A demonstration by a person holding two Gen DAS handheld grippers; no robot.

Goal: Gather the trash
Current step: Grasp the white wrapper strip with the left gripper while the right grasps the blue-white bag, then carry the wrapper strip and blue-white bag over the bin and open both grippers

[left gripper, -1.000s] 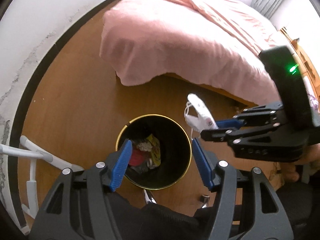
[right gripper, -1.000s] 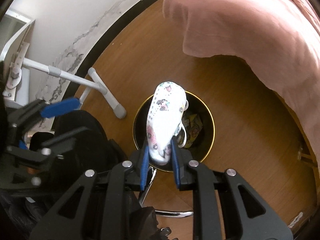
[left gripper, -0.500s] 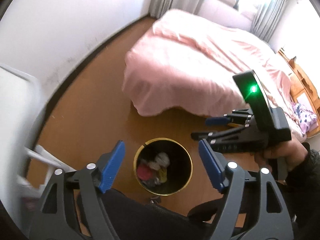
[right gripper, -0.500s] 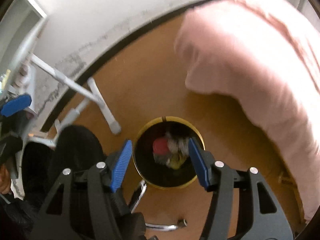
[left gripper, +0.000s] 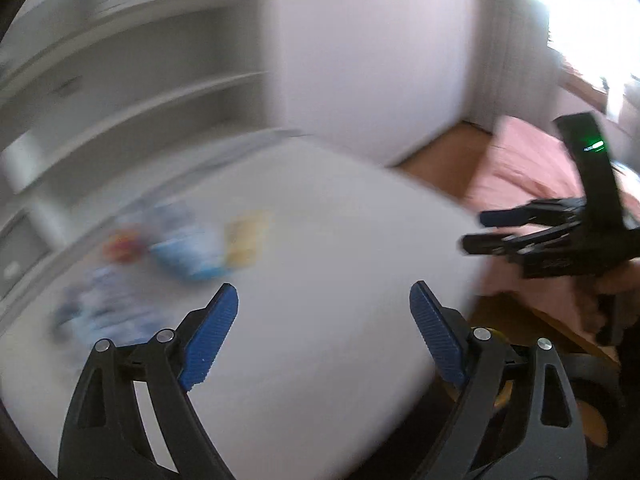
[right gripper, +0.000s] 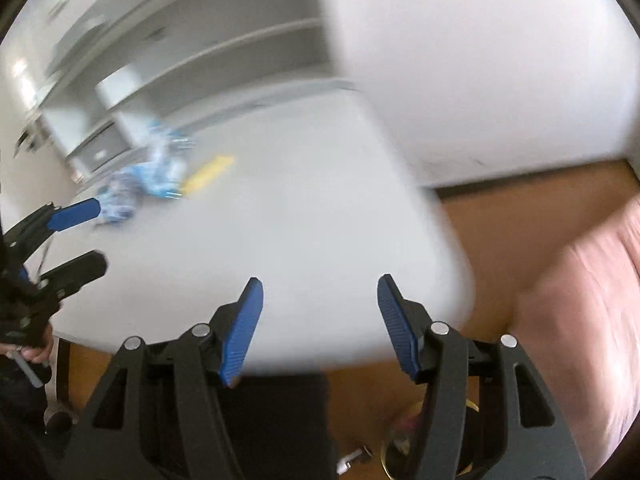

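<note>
Your left gripper (left gripper: 323, 332) has its jaws opening wide, nothing between them; your right gripper (right gripper: 320, 320) stands spread and empty. Both hang over the white worktop (left gripper: 340, 240). Blurred trash (left gripper: 188, 252) lies at ten o'clock; the bed (right gripper: 580, 320) at three.

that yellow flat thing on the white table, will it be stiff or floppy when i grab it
Hard to say through the blur. The yellow thing lies flat and thin on the table, so it is probably light and floppy, like a wrapper or paper. Lying that flat, it may slide when pushed and be hard to pinch. It sits beside the blue wrappers, which might shift too.
</note>
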